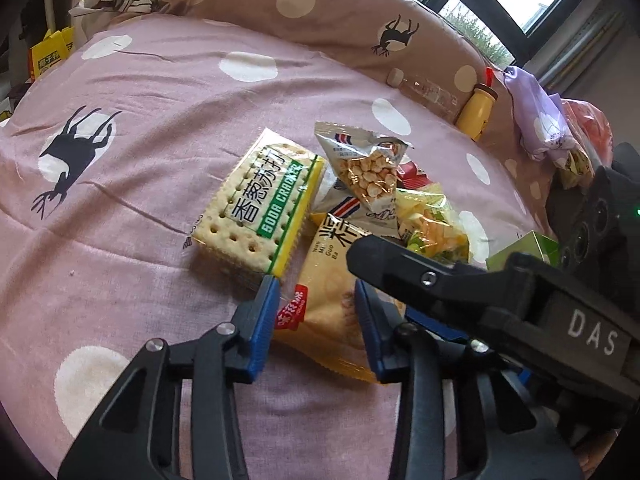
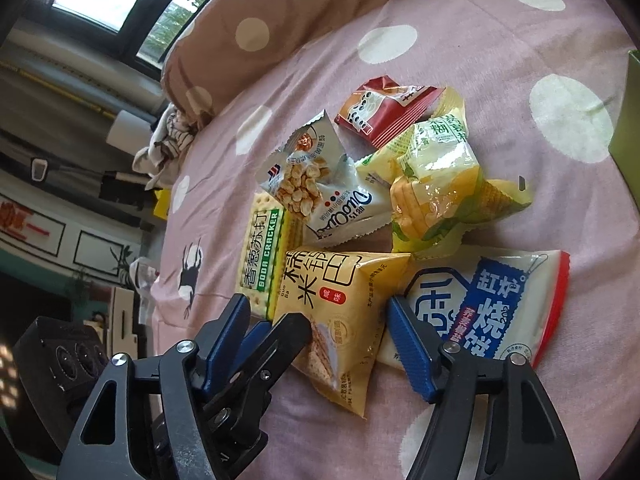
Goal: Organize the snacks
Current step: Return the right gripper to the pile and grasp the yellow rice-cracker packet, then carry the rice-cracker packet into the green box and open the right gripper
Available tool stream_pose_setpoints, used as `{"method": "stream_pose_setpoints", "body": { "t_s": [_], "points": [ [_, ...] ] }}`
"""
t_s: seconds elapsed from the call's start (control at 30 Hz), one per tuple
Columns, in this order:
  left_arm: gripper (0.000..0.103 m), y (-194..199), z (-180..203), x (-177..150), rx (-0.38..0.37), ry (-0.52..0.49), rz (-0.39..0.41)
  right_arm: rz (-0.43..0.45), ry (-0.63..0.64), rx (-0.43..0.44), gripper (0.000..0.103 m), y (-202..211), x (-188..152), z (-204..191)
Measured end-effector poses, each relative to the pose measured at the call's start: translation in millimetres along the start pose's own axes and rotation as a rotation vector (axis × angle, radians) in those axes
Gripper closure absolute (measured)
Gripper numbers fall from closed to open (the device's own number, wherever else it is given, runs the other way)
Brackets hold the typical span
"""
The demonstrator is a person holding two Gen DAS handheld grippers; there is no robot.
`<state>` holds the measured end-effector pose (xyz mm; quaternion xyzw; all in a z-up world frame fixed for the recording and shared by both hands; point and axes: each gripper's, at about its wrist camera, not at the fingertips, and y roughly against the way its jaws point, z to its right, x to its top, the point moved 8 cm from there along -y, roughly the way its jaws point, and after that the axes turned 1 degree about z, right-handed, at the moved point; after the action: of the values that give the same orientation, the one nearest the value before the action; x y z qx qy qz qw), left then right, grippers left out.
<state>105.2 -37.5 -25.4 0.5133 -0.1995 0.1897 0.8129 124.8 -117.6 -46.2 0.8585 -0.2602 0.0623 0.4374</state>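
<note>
A pile of snack packets lies on a pink spotted bedsheet point(image 1: 152, 92). My left gripper point(image 1: 316, 320) is open, its blue fingers astride the near end of a yellow rice-crisp packet point(image 1: 324, 304). A soda cracker pack point(image 1: 260, 204) lies just left of it. My right gripper point(image 2: 324, 340) is open over the same yellow packet point(image 2: 340, 308), with the left gripper's black finger point(image 2: 276, 344) crossing beside it. A blue-white biscuit packet point(image 2: 488, 304), a peanut packet point(image 2: 316, 184), a green-yellow packet point(image 2: 436, 184) and a red packet point(image 2: 388, 108) lie around.
A brown spotted pillow point(image 1: 340, 12) lies behind the pile, with a clear bottle point(image 1: 424, 88) and a yellow bottle point(image 1: 480, 108) against it. A green box point(image 2: 630, 120) stands at the right. Crumpled cloth point(image 1: 540, 120) lies by the bed's edge.
</note>
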Motion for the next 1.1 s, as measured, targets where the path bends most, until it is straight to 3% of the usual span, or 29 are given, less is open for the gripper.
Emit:
{"method": "stream_pose_setpoints", "body": {
  "t_s": [0.1, 0.53, 1.1],
  "points": [
    [0.071, 1, 6, -1, 0.018, -0.04, 0.01, -0.001, -0.006, -0.004, 0.039, 2, -3, 3],
    [0.072, 17, 29, -14, 0.004, -0.098, 0.02, 0.058, 0.028, -0.03, 0.039, 24, -11, -7],
    [0.071, 66, 58, -11, -0.029, -0.147, 0.161, 0.211, 0.083, 0.022, 0.039, 80, -13, -37]
  ]
}}
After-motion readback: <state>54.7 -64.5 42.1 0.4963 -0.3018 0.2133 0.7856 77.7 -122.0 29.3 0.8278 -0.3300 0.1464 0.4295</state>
